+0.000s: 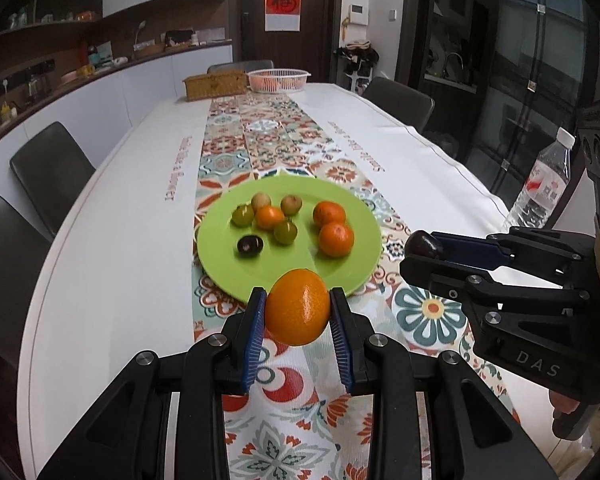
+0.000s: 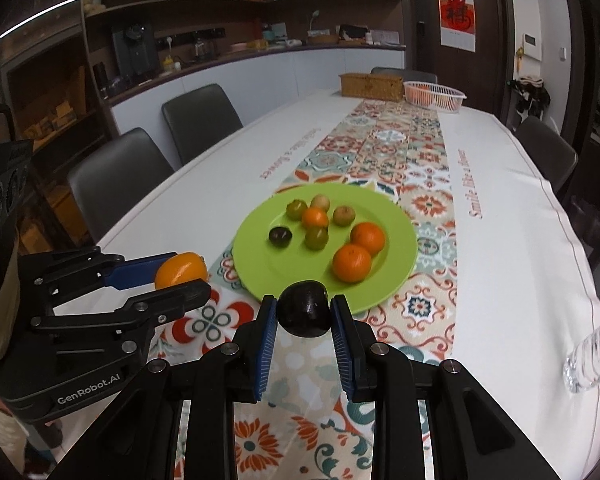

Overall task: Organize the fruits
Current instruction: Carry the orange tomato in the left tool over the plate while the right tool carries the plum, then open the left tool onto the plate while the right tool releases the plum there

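Note:
My left gripper (image 1: 298, 312) is shut on an orange (image 1: 297, 307), held above the near rim of the green plate (image 1: 224, 252). My right gripper (image 2: 304, 312) is shut on a dark plum (image 2: 305, 309), just short of the plate (image 2: 396, 248). Each gripper shows in the other's view: the right gripper (image 1: 414, 249) with its plum (image 1: 422, 242), the left gripper (image 2: 188, 276) with its orange (image 2: 180, 270). The plate holds three oranges (image 1: 336, 238), several green-brown fruits (image 1: 285, 232) and a dark plum (image 1: 250, 245).
A water bottle (image 1: 544, 184) stands at the table's right edge. A wicker box (image 1: 215, 85) and a white basket (image 1: 278, 79) holding fruit sit at the far end. Dark chairs (image 1: 48, 168) line both sides. A patterned runner (image 1: 268, 140) runs down the white cloth.

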`<action>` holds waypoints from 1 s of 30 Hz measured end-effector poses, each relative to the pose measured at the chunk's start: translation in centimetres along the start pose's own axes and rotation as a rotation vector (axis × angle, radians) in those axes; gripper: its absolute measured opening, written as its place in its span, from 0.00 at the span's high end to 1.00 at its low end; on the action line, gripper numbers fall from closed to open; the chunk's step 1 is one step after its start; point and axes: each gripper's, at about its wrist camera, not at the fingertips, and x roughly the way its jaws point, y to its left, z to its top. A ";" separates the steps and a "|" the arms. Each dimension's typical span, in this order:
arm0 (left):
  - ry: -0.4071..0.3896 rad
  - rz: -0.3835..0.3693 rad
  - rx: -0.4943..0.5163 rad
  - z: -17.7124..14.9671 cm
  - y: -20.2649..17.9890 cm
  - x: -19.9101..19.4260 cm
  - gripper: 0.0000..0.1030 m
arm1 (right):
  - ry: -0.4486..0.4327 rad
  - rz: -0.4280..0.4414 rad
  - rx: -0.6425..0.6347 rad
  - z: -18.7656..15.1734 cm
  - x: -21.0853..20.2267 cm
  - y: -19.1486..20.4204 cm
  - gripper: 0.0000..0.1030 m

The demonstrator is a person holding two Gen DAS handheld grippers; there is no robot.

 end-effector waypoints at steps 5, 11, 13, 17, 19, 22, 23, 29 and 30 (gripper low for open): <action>-0.017 0.009 0.004 0.8 0.0 0.1 0.70 | -0.021 -0.002 -0.001 1.4 0.2 -0.6 0.72; -0.021 0.017 0.002 2.0 0.3 1.2 0.70 | -0.025 -0.005 -0.001 2.4 1.0 -1.2 0.72; -0.022 0.011 0.003 2.4 0.5 1.7 0.70 | -0.022 -0.002 0.000 2.7 1.4 -1.4 0.72; -0.024 0.006 0.009 2.7 0.9 2.5 0.70 | -0.008 0.001 0.010 3.1 2.6 -1.6 0.72; -0.024 -0.003 0.014 2.8 1.2 3.1 0.70 | -0.004 -0.001 0.011 3.2 3.1 -1.7 0.72; -0.020 -0.016 0.015 2.9 1.8 3.9 0.70 | 0.006 -0.003 0.016 3.3 4.0 -1.8 0.72; -0.019 -0.019 0.015 2.9 2.0 4.2 0.70 | 0.008 -0.003 0.018 3.3 4.2 -1.8 0.72; -0.011 -0.048 0.017 2.9 3.2 6.1 0.70 | 0.027 -0.008 0.025 3.4 6.0 -1.7 0.72; -0.009 -0.054 0.015 2.8 3.5 6.5 0.70 | 0.031 -0.008 0.027 3.4 6.3 -1.7 0.72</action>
